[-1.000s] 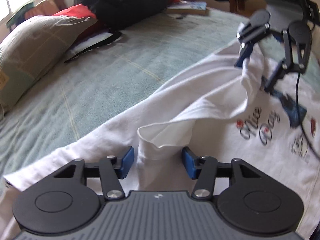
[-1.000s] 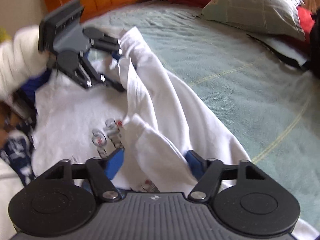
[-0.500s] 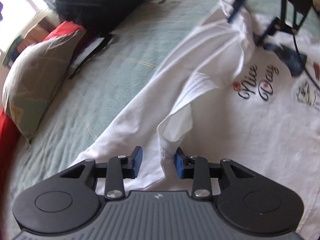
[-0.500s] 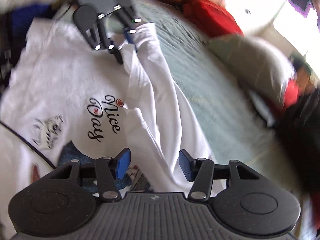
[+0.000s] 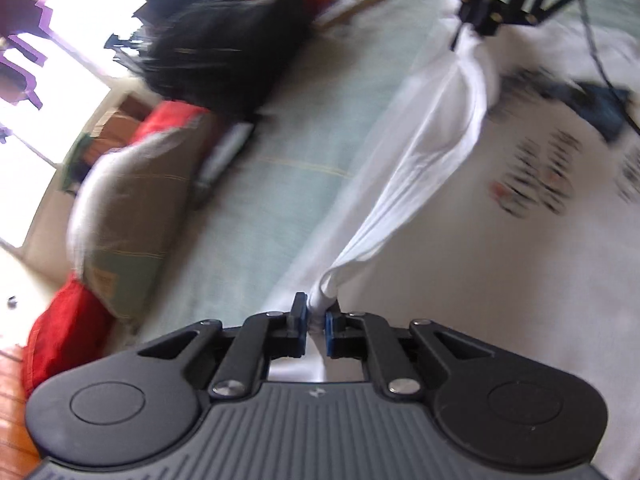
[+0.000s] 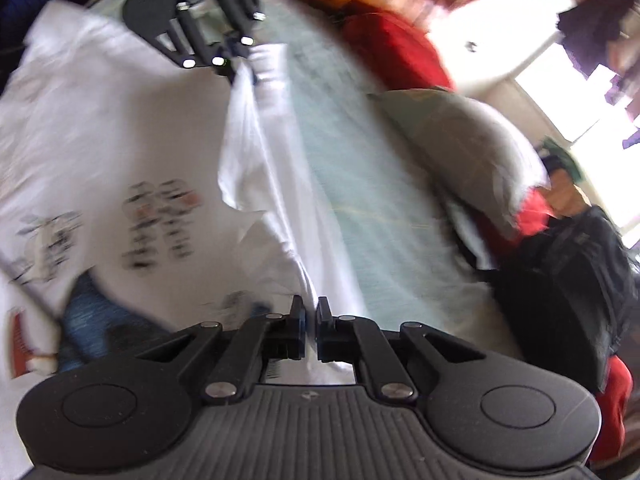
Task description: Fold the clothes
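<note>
A white T-shirt (image 5: 500, 280) with a dark printed design lies spread on a pale green bed cover (image 5: 304, 152). My left gripper (image 5: 316, 320) is shut on a bunched edge of the shirt. A taut lifted strip of white fabric (image 5: 432, 148) runs from it to my right gripper (image 5: 476, 24) at the top, which pinches the other end. In the right wrist view my right gripper (image 6: 310, 316) is shut on the T-shirt (image 6: 100, 140) edge, and my left gripper (image 6: 236, 56) holds the far end. Both views are motion-blurred.
A grey-green pillow (image 5: 132, 208) and red cushions (image 5: 68, 332) lie along the bed's edge. A black backpack (image 5: 224, 52) sits by a book (image 5: 352, 0). A dark cable (image 5: 600, 60) crosses the shirt. Bright windows (image 6: 580, 88) stand behind the pillow (image 6: 460, 148).
Both grippers have gone from open around the shirt's folded edge to shut on it. They have lifted the edge, pulling the fabric taut between them, and the views have tilted.
</note>
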`<state>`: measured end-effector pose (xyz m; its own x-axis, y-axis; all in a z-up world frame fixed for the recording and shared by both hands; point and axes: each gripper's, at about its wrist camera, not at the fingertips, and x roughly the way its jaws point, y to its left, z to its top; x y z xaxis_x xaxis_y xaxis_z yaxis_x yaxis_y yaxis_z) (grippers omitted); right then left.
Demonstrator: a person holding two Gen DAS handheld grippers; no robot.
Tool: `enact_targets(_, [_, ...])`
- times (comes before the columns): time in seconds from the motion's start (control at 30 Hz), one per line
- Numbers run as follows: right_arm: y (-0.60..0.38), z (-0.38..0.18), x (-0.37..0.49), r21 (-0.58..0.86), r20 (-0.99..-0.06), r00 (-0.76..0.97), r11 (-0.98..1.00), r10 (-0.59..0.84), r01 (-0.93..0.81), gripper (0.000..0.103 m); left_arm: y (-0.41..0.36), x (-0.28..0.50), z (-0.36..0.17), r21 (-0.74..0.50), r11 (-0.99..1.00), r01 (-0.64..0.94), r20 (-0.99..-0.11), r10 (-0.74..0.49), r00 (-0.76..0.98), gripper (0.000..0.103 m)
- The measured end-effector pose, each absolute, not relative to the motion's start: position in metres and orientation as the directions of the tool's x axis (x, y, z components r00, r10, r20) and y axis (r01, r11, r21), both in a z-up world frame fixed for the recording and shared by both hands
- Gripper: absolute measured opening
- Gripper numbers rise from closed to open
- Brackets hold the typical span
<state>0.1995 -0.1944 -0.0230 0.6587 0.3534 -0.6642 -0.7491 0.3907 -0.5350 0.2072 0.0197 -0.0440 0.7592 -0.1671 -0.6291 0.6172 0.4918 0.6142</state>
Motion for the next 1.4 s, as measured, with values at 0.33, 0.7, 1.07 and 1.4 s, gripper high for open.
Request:
enact_targets(0.33, [-0.218, -0.002, 0.292, -0.447, -0.605, 0.739, 0.641, 0.297, -0.624, 0.007, 0.004, 0.289, -0.031, 0.614, 0.628, 0.479, -0.55, -0.095, 0.829, 0.006])
enact_targets(0.7, [-0.215, -0.02, 0.357, -0.395, -0.613, 0.762, 0.755, 0.207, -0.523, 0.007, 0.0, 0.361, -0.031, 0.557, 0.738, 0.38, -0.506, -0.061, 0.86, 0.006])
enact_targets(1.07, [-0.216, -0.047, 0.409, -0.301, -0.65, 0.748, 0.861, 0.129, -0.41, 0.007, -0.007, 0.406, -0.06, 0.537, 0.781, 0.32, -0.498, -0.013, 0.867, 0.009])
enact_targets(1.4, [-0.252, -0.037, 0.408, -0.093, -0.675, 0.716, 0.943, 0.177, -0.32, 0.036, 0.036, 0.398, -0.04, 0.365, 0.887, 0.283, -0.556, -0.037, 0.831, 0.03])
